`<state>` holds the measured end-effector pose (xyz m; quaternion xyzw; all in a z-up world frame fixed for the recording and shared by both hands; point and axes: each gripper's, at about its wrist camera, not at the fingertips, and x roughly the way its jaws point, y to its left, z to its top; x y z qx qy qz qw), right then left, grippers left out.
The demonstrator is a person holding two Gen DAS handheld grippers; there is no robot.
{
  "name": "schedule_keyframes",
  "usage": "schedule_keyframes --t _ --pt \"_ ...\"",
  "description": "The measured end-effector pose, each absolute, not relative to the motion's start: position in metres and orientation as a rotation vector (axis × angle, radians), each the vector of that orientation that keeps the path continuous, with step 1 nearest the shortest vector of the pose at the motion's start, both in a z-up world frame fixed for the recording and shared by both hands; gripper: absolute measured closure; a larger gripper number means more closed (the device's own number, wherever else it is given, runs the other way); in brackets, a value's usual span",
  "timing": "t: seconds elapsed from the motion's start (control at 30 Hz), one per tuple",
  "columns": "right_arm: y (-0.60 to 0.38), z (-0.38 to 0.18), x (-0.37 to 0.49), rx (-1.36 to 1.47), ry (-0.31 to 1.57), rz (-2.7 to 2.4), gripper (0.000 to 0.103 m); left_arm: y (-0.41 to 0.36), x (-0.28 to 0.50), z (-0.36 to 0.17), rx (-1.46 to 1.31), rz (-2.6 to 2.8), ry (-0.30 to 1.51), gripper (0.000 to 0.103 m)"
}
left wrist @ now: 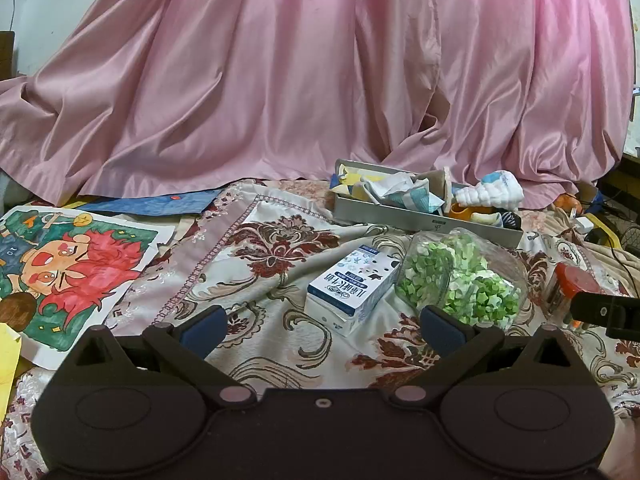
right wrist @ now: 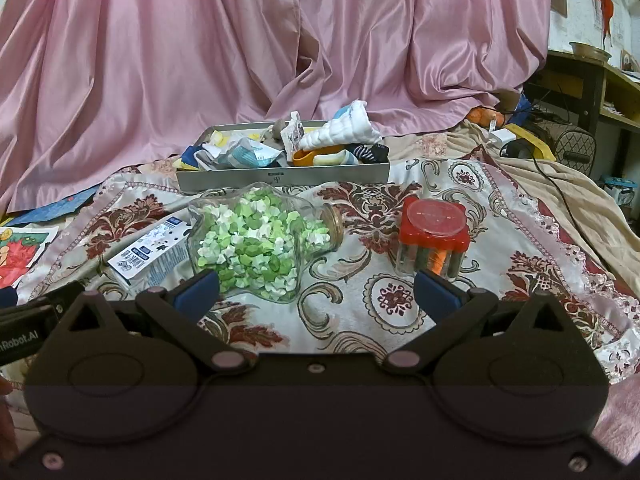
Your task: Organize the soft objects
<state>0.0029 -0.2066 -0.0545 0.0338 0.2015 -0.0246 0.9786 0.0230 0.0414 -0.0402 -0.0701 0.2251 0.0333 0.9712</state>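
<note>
On the far left of the patterned bedspread [left wrist: 280,288] lies a colored cartoon drawing [left wrist: 68,268], with a blue paper sheet [left wrist: 160,204] behind it. The left gripper [left wrist: 320,324] hovers low over the cloth with its blue-padded fingers [left wrist: 202,326] spread wide and nothing between them; a blue-and-white milk carton [left wrist: 348,292] lies on its side just ahead of the gap, nearer the right-hand finger. To the carton's right, touching it, a star-shaped glass jar [right wrist: 256,244] of green and white folded paper stars lies on its side, its cork end pointing right. The right gripper [right wrist: 316,286] is likewise wide apart and empty — the jar sits just ahead of its left-hand finger, and a clear container with a red lid [right wrist: 434,236] stands just ahead of its right-hand finger. The soft things — crumpled cloths, socks and a white ribbed plush piece [right wrist: 344,130] — are heaped in a grey metal tray [right wrist: 280,178] farther back, well beyond both sets of fingers, against the pink curtain [right wrist: 240,60].
</note>
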Motion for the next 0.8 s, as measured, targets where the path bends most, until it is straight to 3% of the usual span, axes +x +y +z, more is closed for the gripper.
schedule_keyframes --t 0.8 --pt "-0.2073 -0.0546 0.0029 0.067 0.406 -0.049 0.000 0.0412 0.0229 -0.0408 -0.141 0.068 0.460 0.001"
